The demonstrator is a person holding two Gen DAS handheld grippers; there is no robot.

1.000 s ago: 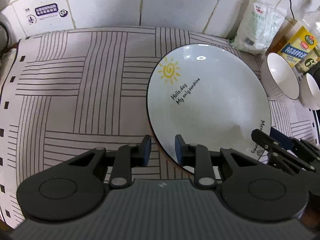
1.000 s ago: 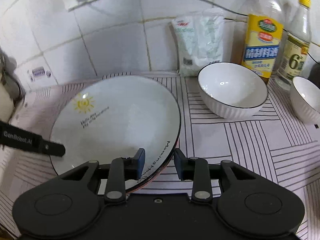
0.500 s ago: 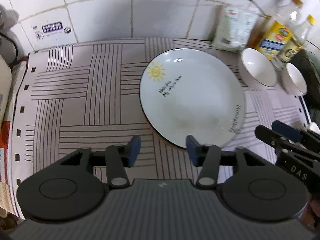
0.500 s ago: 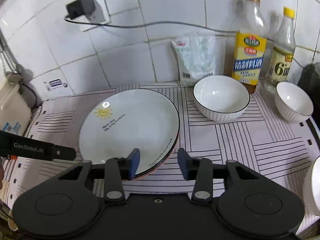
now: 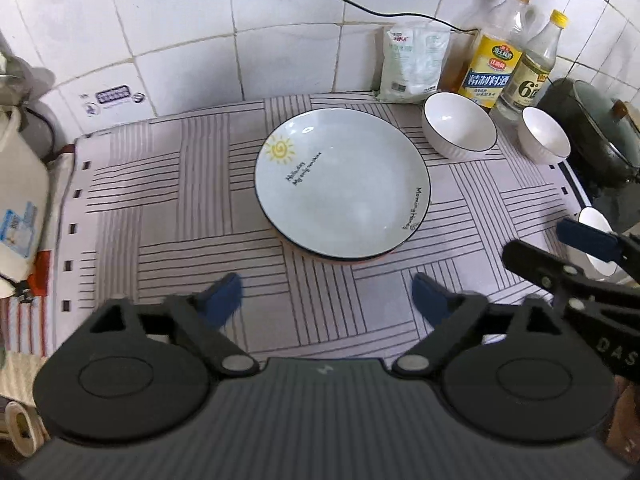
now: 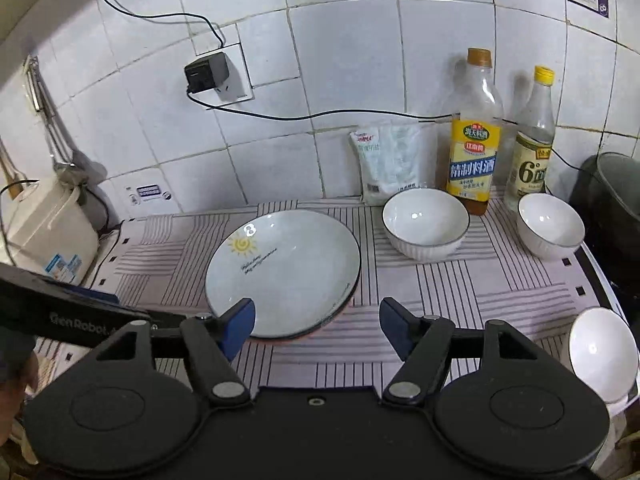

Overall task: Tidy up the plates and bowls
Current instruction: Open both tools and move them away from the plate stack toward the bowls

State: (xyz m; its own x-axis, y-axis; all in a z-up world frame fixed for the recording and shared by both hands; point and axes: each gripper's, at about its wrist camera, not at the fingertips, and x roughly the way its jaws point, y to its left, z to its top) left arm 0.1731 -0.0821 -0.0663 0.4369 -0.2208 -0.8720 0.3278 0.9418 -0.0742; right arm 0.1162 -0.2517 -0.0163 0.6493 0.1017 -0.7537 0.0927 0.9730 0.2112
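A white plate with a yellow sun (image 5: 344,184) (image 6: 284,268) lies flat on the striped mat, stacked on another plate whose reddish rim shows beneath it. My left gripper (image 5: 328,298) hangs above the mat in front of the plate, its jaws opening wide with nothing between them. My right gripper (image 6: 318,324) hovers over the plate's near edge, its jaws also opening and not touching anything. A wide white bowl (image 5: 460,132) (image 6: 426,224) and a smaller bowl (image 5: 544,140) (image 6: 550,226) stand at the back right. A third bowl (image 6: 602,352) sits at the mat's right front.
Two bottles (image 6: 474,160) and a white bag (image 6: 384,164) line the tiled wall behind the bowls. A dark pot (image 5: 600,136) stands at the far right and a cream appliance (image 6: 44,232) at the left. A charger cable (image 6: 300,114) runs along the wall.
Both grippers have let go of the plate's rim, widened their jaws, and risen up and back from it. The plate has stayed where it lies.
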